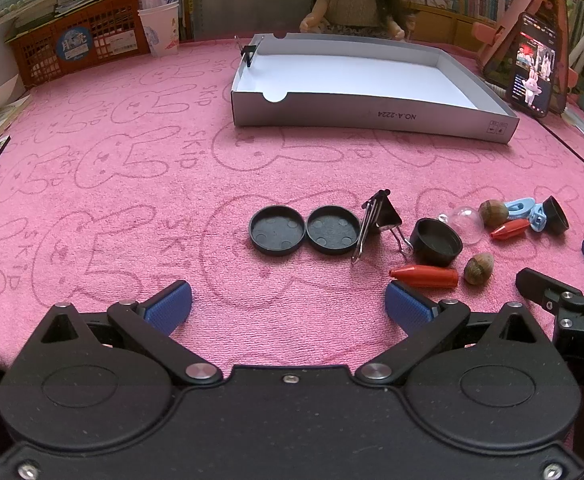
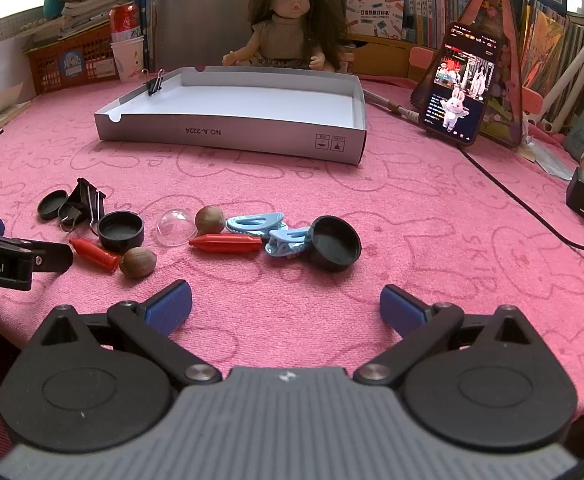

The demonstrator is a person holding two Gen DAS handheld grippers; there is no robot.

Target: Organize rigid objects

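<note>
Blue-padded fingers on both our grippers are spread wide w/ nothing between them: left gripper [image 1: 288, 306] and right gripper [image 2: 286, 306] both hover low over the pink towel [image 1: 112, 208], just short of the clutter.

Closest to the left one is a red cone-shaped piece [image 1: 425, 276] w/ a brown nut [image 1: 478, 268] touching distance to its right. Bit further out, two flat black lids [image 1: 278, 230] sit side by side, edges touching, then a big black binder clip [image 1: 381, 218] and a deeper black cap [image 1: 435, 242] beside it.

In front of the right gripper: another black cap [image 2: 335, 248] tipped on its side, leaning against two light blue clips [image 2: 270, 228]. Left of those a 2nd red cone [image 2: 226, 243], a clear dome [image 2: 176, 227] and another nut [image 2: 209, 219] just behind it.

Further back is the white cardboard tray [image 2: 232, 134], well apart from the pile. Inside looks bare, only a small black binder clip [image 2: 155, 83] clamped on its left wall.

Behind that: a doll [image 2: 292, 28], a phone [image 2: 461, 84] propped up w/ screen lit, an orange basket [image 2: 70, 62], a red can [image 2: 125, 18] in paper cups, and shelves of books.
</note>
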